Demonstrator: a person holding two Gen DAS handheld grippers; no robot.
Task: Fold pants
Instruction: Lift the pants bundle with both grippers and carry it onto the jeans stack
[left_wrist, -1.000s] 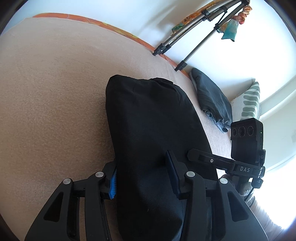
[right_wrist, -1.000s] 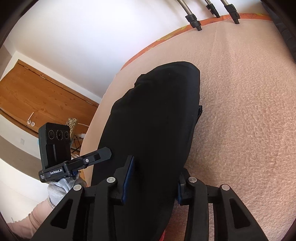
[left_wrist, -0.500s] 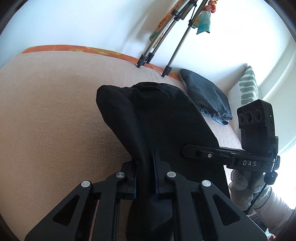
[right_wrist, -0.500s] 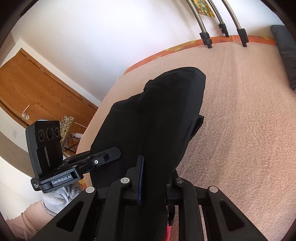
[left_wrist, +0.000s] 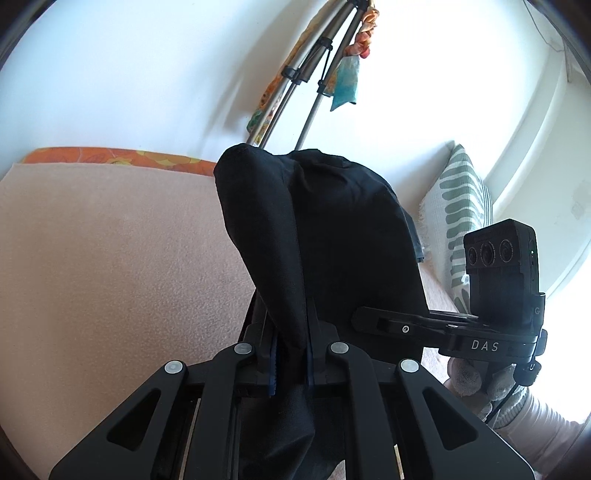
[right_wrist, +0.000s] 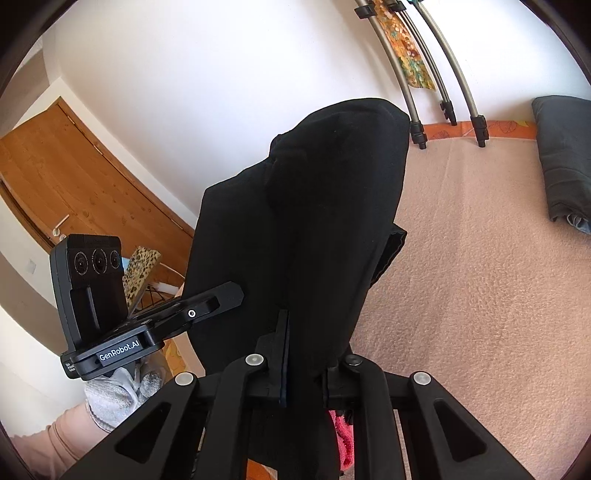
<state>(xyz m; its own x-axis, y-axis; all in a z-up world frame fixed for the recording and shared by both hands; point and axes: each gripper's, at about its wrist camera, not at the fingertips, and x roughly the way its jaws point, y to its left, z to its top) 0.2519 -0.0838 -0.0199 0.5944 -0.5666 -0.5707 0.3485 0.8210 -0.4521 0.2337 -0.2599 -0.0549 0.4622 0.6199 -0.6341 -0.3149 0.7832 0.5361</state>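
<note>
1. The bed (right_wrist: 480, 295), covered in a pinkish blanket, took up most of both views, with a wooden door (right_wrist: 74, 177) off to one side and the legs of a metal stand (right_wrist: 417, 110) at the far edge
2. The pants (left_wrist: 332, 229), black and already doubled over, hung in the air above the blanket, their near end raised between the two grippers (the far fold seemed to sag back toward the bed, though its contact was hidden)
3. A dark folded garment (right_wrist: 561, 155) lay apart near the bed's far corner, beside a striped pillow (left_wrist: 458, 221)
4. The left gripper (left_wrist: 291, 354) was pinched tight on one near corner of the cloth, fabric bunched between its pads
5. The right gripper (right_wrist: 306, 365) was closing on the other corner, cloth gripped between its pads
6. The step in hand looked like the lift before a fold; next, both corners would need carrying forward together, level and evenly spaced, so the near end lands square on the far end without twisting
</note>
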